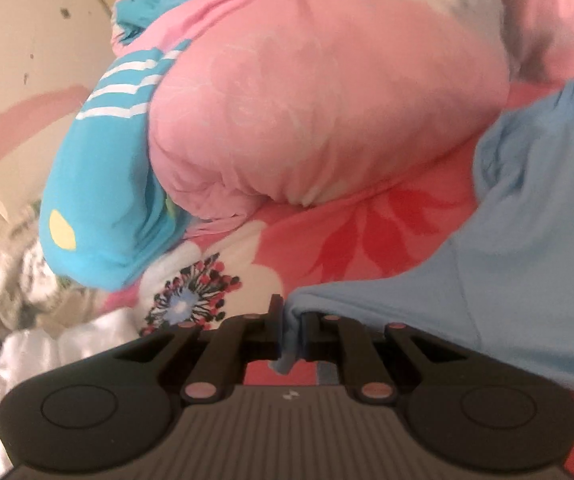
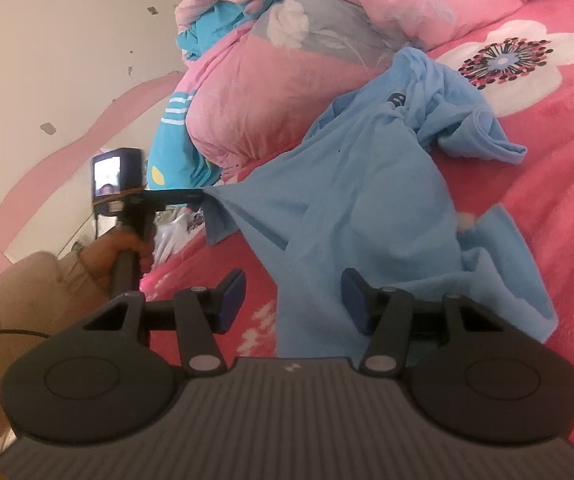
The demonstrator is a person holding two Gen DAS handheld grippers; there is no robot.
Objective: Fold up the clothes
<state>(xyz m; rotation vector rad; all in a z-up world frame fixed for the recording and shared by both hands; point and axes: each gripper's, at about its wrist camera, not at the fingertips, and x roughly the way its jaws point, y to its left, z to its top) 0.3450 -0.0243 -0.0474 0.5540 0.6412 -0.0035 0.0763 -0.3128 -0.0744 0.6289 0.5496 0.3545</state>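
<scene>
Right gripper (image 2: 293,300) gapes over the crumpled blue shirt (image 2: 367,200); left gripper (image 1: 290,336) pinches its edge.

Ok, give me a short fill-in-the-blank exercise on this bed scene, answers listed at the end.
1. The left gripper is shut on an edge of the light ____ shirt.
2. The right gripper has its jaws ____, with the shirt's near edge between them.
3. The shirt lies on a red-pink ____-patterned bedspread.
4. Behind the shirt sits a rolled-up pink ____.

Answers: blue; open; flower; quilt
</scene>
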